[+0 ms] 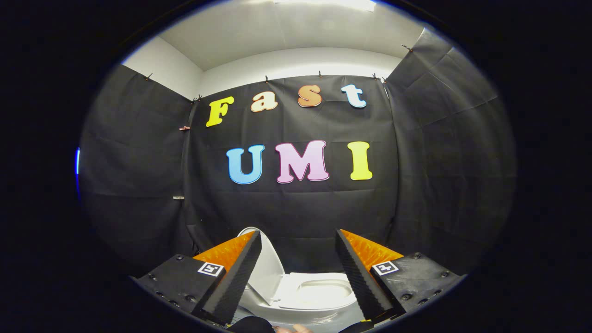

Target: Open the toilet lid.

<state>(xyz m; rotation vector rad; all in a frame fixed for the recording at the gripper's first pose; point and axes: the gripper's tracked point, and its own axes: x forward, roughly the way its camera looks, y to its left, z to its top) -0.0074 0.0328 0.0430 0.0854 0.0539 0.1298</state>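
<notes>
The tongs [298, 259] stand wide apart, holding nothing — both ribbed black fingers [240, 277] hang free in the air. Beyond and below them, seen through the gap, sits the white toilet [319, 296]. Its lid [269, 268] is already raised, leaning upright just behind the left finger, and the seat and bowl opening lie bare between the fingers — touched by neither.

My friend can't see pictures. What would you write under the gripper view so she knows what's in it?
A white toilet sits low between the two spread fingers of an open gripper, its lid already standing up near one finger. Nothing is held. Black cloth hangs behind the toilet.
</notes>
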